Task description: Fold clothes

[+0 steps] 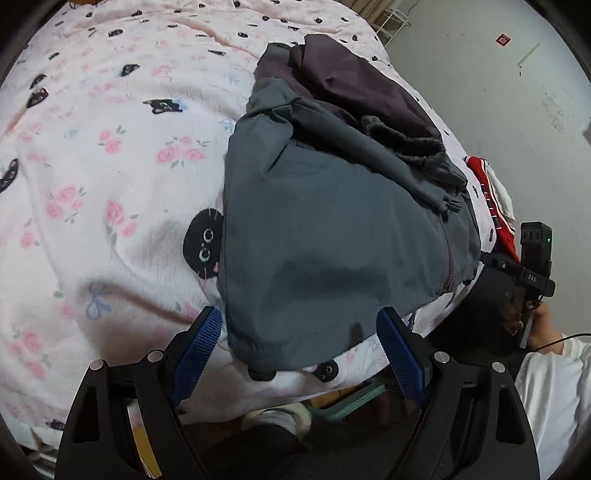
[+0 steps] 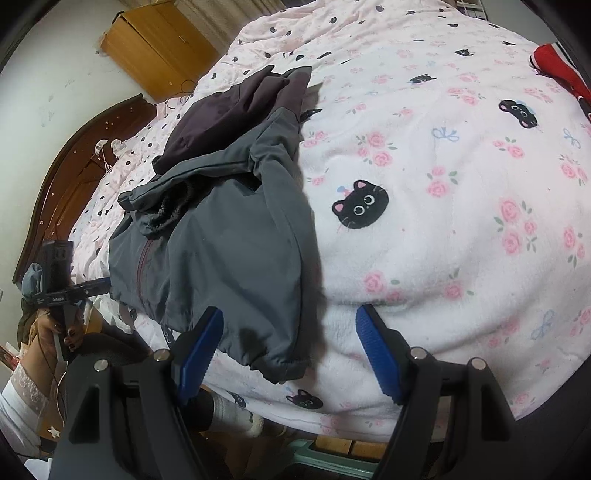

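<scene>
A grey jacket [image 1: 332, 236] [image 2: 229, 251] lies partly folded on the pink cat-print blanket [image 1: 110, 166] [image 2: 443, 221], a sleeve laid across its top. A dark purple garment [image 1: 351, 81] [image 2: 236, 114] is bunched at its far end. My left gripper [image 1: 301, 343] hovers open over the jacket's near hem, which shows between its blue pads [image 1: 201, 343]. My right gripper [image 2: 290, 350] is open as well, with the jacket's near corner lying between its fingers [image 2: 378, 354]. Neither grips the cloth. Each view shows the other gripper off the bed edge, held in a hand.
A red garment [image 1: 491, 199] [image 2: 557, 66] lies at the blanket's edge. A wooden cabinet [image 2: 159, 48] and a dark headboard [image 2: 74, 177] stand beyond the bed, a white wire rack [image 1: 393, 24] by the wall. A green frame [image 1: 351, 402] and a socked foot [image 1: 280, 417] are below the bed edge.
</scene>
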Demonstrator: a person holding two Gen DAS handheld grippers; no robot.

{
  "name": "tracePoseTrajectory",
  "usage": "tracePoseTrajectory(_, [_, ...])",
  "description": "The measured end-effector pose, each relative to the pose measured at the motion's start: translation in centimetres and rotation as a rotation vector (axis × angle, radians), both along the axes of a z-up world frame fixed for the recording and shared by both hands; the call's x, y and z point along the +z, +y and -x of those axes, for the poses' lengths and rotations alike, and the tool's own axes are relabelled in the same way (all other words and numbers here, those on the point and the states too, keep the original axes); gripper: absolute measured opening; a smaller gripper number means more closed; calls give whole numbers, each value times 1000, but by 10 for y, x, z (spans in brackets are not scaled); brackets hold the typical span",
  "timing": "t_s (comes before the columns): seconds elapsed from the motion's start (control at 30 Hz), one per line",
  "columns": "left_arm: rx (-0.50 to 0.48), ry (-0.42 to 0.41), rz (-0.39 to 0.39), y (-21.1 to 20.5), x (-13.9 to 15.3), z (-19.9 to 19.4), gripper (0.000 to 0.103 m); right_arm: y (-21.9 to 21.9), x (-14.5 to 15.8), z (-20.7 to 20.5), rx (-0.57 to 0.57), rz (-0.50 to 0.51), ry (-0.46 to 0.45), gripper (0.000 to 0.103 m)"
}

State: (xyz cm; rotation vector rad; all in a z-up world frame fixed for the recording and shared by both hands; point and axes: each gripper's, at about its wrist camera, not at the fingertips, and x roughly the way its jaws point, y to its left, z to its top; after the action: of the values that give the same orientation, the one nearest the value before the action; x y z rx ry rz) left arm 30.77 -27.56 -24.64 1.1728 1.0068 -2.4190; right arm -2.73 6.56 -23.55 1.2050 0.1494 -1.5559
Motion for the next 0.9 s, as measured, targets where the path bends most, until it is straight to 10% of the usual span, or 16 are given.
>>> tracePoseTrajectory(0.27, [-7, 100, -185, -21, -16, -8, 81, -4, -2, -6, 26, -3, 3, 76])
tracePoseTrajectory(0.4, [-38, 149, -231, -21, -16, -8, 56, -5, -3, -6, 24, -1, -5, 77])
tracePoseTrajectory(0.9, [-55, 22, -200, -23, -25, -10, 36, -4, -6, -4, 32, 8, -29, 77])
